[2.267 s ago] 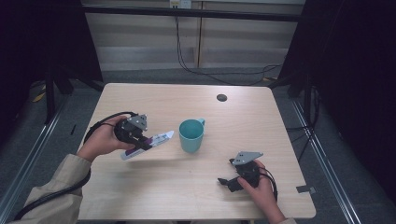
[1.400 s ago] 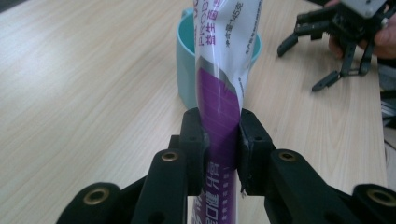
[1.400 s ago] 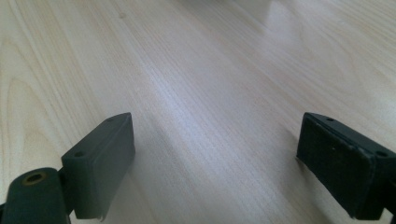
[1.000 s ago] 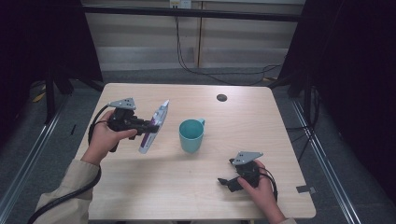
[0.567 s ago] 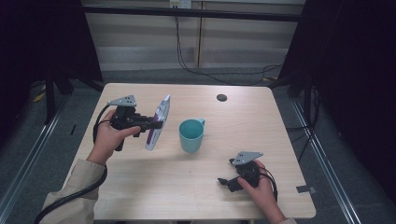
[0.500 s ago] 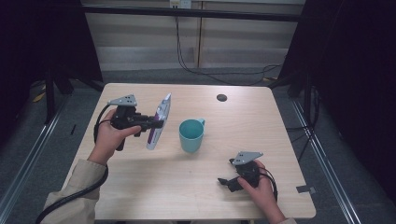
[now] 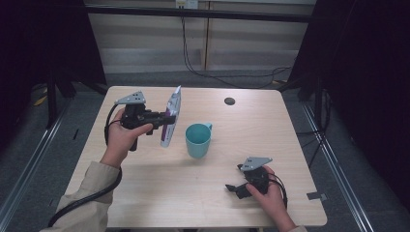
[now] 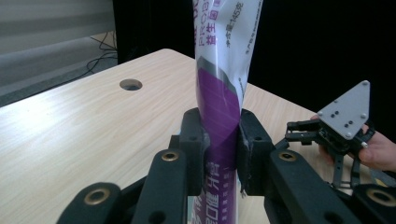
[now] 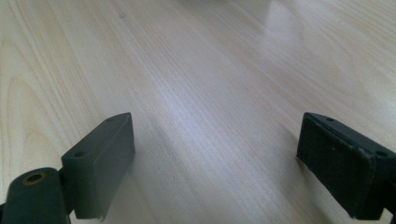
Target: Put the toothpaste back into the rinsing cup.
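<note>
A white and purple toothpaste tube [image 7: 170, 117] is held nearly upright above the table, left of a teal mug [image 7: 197, 139]. My left gripper [image 7: 164, 119] is shut on the tube's purple middle. In the left gripper view both pads [image 8: 193, 142] squeeze the tube [image 8: 222, 88], whose printed white end rises out of the top. The mug stands upright at the table's middle with its handle toward the far side. My right gripper [image 7: 235, 186] rests low near the front right of the table, open; in the right gripper view bare wood lies between its jaws [image 9: 212, 161].
The light wooden table [image 7: 145, 193] has a round cable hole [image 7: 229, 101] at the far right. Dark curtains and metal rails surround it. A cable trails from the left gripper along the person's sleeve [image 7: 84, 203]. The right gripper with its grey plate [image 8: 343, 123] appears in the left gripper view.
The left gripper lifted the tube off the table and turned it from lying flat to nearly upright, moving it toward the mug. The right gripper stayed put.
</note>
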